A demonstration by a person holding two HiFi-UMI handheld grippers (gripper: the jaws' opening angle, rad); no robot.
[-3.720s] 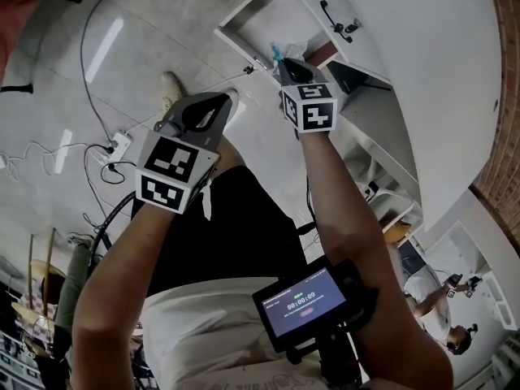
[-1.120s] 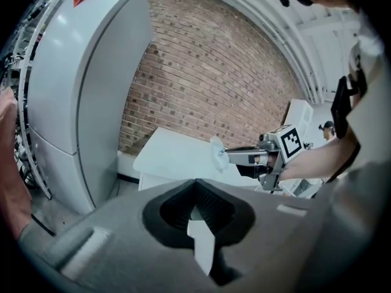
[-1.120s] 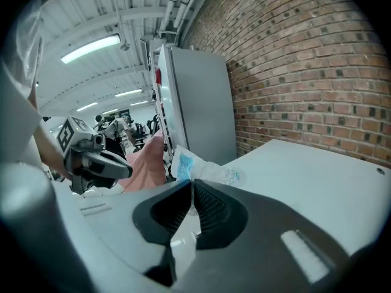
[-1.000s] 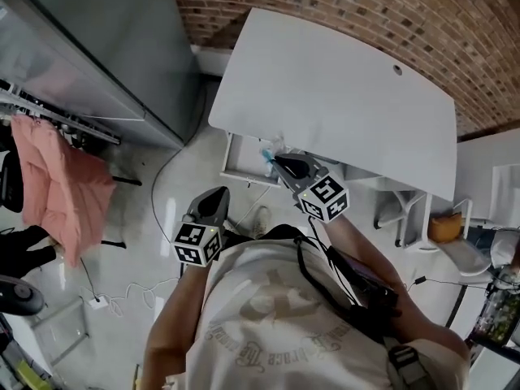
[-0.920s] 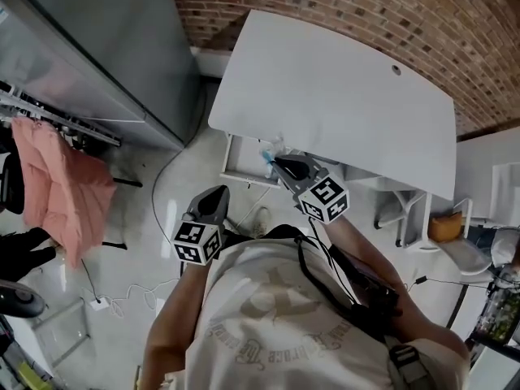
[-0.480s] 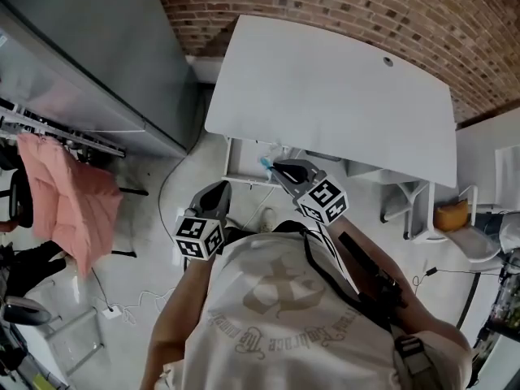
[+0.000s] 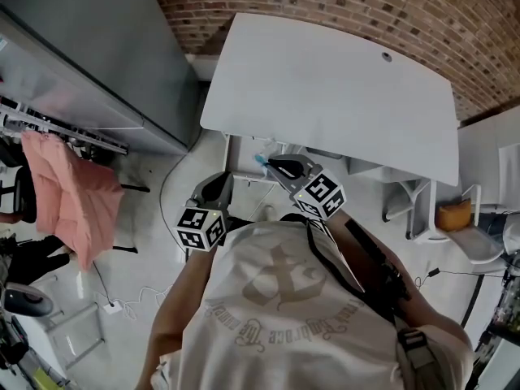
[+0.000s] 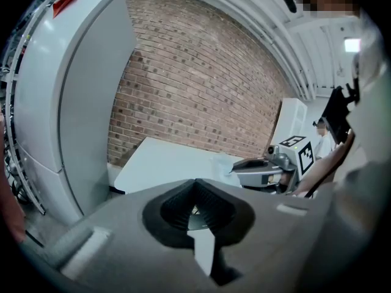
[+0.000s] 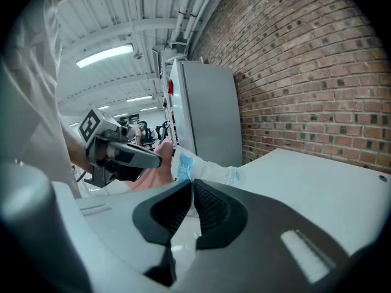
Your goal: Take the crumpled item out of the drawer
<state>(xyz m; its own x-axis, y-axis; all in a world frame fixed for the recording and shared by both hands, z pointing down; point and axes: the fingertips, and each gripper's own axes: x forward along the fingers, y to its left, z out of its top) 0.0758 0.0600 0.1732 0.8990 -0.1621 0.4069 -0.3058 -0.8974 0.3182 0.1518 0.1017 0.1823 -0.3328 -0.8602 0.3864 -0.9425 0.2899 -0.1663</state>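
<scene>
Head view: looks steeply down over a person's pale printed shirt (image 7: 276, 299), both claws held out ahead. Shows the right claw (image 7: 273, 163) clamped on the crumpled item (image 7: 262, 159), a white wad with blue print, pinched at the very tip. Places the wad in the air just in front of the white desk (image 7: 325, 80), over the open drawer (image 7: 236, 169) under the desk's near edge. Gives no sure reading of its height above the drawer. Shows the left claw (image 7: 222, 179) lower left of the right one, apart from the wad and from the drawer.

Right gripper view: shows the ribbed pads almost together, gripping the wad's (image 9: 204, 170) lower edge. Sets the wad's long axis across the picture, roughly level. Points the blue-printed end up and left toward the left claw, and the other end right toward the desk top.

Left gripper view: shows the left claw (image 8: 195, 183) with jaws together and nothing between them. Catches the right claw side-on beyond, with the wad sticking out of its tip toward the picture's left, against the desk top.

Around the desk: brick wall (image 7: 341, 6) behind, tall grey cabinet (image 7: 89, 47) to the left, pink garment (image 7: 69, 189) hanging beside the cabinet.
</scene>
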